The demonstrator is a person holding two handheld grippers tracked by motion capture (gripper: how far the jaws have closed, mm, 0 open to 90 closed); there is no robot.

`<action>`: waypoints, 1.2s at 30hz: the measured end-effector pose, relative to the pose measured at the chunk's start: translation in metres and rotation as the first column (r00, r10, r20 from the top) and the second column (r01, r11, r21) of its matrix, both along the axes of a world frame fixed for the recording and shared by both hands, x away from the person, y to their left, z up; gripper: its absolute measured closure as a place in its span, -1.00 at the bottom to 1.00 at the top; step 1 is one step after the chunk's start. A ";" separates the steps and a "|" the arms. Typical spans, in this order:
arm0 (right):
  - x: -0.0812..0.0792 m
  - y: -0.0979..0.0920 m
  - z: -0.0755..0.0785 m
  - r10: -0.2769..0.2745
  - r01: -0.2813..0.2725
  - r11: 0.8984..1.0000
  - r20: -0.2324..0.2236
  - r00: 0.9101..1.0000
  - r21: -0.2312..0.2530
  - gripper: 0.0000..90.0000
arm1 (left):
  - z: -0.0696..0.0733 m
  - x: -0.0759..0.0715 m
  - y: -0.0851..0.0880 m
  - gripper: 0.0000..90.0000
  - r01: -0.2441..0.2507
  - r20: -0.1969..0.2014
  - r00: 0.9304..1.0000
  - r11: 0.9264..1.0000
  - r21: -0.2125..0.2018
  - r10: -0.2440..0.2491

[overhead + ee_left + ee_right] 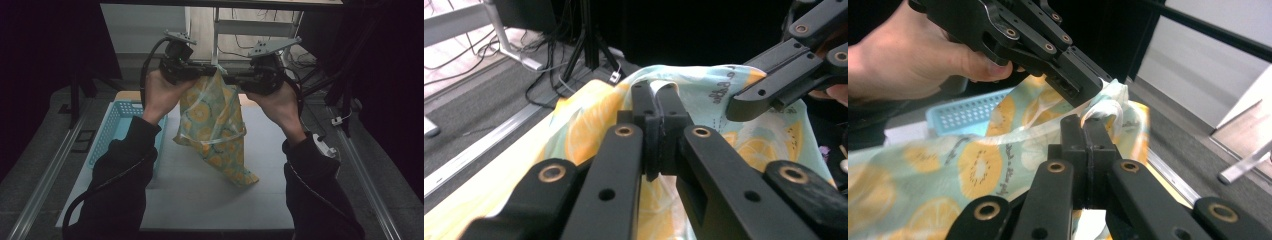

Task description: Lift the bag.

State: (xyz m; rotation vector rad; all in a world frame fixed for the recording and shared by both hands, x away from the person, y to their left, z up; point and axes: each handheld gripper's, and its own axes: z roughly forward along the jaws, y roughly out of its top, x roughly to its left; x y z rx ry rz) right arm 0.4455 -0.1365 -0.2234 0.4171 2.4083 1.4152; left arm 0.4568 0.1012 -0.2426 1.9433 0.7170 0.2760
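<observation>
Both hands are raised over the far half of the table, and between them hangs a cloth (pixel 215 127) printed with yellow citrus slices on pale blue-green. The left gripper (pixel 207 71) comes in from about ten o'clock of the cloth's top edge, the right gripper (pixel 231 78) from about two o'clock, their tips nearly meeting at twelve. In the left gripper view the jaws are pressed together with the fabric's hem (pixel 684 82) bunched between them; the right gripper view shows the same, its jaws pinching a white-edged fold (pixel 1105 107) of the same cloth. Each tool has hold of a bit of the top edge, close beside the other.

Holding it this way lets the cloth drop under its own weight: it falls in a twisted drape from the grippers toward six o'clock, and its lowest corner (pixel 248 178) rests on the white table (pixel 210 200). My guess is the two grips sit so near each other because the person is hunting for corners or means to slide the hands apart and spread the edge flat.

A light blue perforated basket (pixel 120 122) sits on the table at about nine o'clock of the cloth, below the left forearm (pixel 132 160), apart from the hanging fabric. It may be where the cloth is meant to go.
</observation>
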 end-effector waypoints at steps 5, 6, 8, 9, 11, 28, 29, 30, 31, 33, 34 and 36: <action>0.012 -0.002 -0.018 -0.011 0.011 1.000 -0.035 0.999 -0.009 1.00 | -0.014 0.008 -0.005 0.96 0.015 -0.022 1.000 1.000 -0.001 -0.015; 0.014 -0.002 -0.022 -0.017 0.016 1.000 -0.044 0.999 -0.013 1.00 | -0.016 0.009 -0.006 0.96 0.016 -0.023 1.000 1.000 0.006 -0.016; 0.018 -0.003 -0.029 -0.023 0.022 1.000 -0.067 0.998 -0.014 1.00 | -0.021 0.011 -0.008 0.95 0.018 -0.029 0.999 1.000 0.013 -0.018; 0.020 -0.003 -0.032 -0.025 0.024 1.000 -0.078 0.997 -0.011 1.00 | -0.023 0.013 -0.009 0.95 0.020 -0.034 0.999 1.000 0.018 -0.019; 0.023 -0.003 -0.038 -0.029 0.027 0.999 -0.088 0.996 -0.018 1.00 | -0.027 0.015 -0.011 0.94 0.020 -0.039 0.999 0.999 0.033 -0.019; 0.024 -0.012 -0.042 -0.068 0.069 0.998 -0.100 0.993 0.005 0.73 | -0.037 0.006 0.003 0.37 0.024 -0.004 1.000 0.999 0.030 -0.024; 0.023 -0.013 -0.041 -0.073 0.074 0.997 -0.101 0.992 0.011 0.68 | -0.037 0.004 0.005 0.28 0.029 -0.002 1.000 0.999 0.030 -0.029; 0.023 -0.015 -0.041 -0.075 0.077 0.997 -0.101 0.992 0.015 0.64 | -0.036 0.002 0.006 0.22 0.035 -0.002 0.999 0.999 0.033 -0.034; 0.023 -0.016 -0.040 -0.077 0.079 0.997 -0.103 0.992 0.023 0.61 | -0.036 0.000 0.007 0.17 0.040 -0.001 0.999 0.998 0.038 -0.040; 0.022 -0.019 -0.038 -0.084 0.087 0.996 -0.101 0.991 0.026 0.53 | -0.034 -0.005 0.008 0.00 0.032 0.011 0.999 0.997 0.065 -0.033; 0.021 -0.020 -0.038 -0.089 0.092 0.995 -0.099 0.991 0.029 0.49 | -0.034 -0.008 0.008 -0.05 0.032 0.021 0.999 0.997 0.075 -0.034; 0.020 -0.023 -0.036 -0.093 0.097 0.995 -0.103 0.990 0.035 0.38 | -0.033 -0.013 0.010 -0.19 0.032 0.028 0.999 0.997 0.077 -0.034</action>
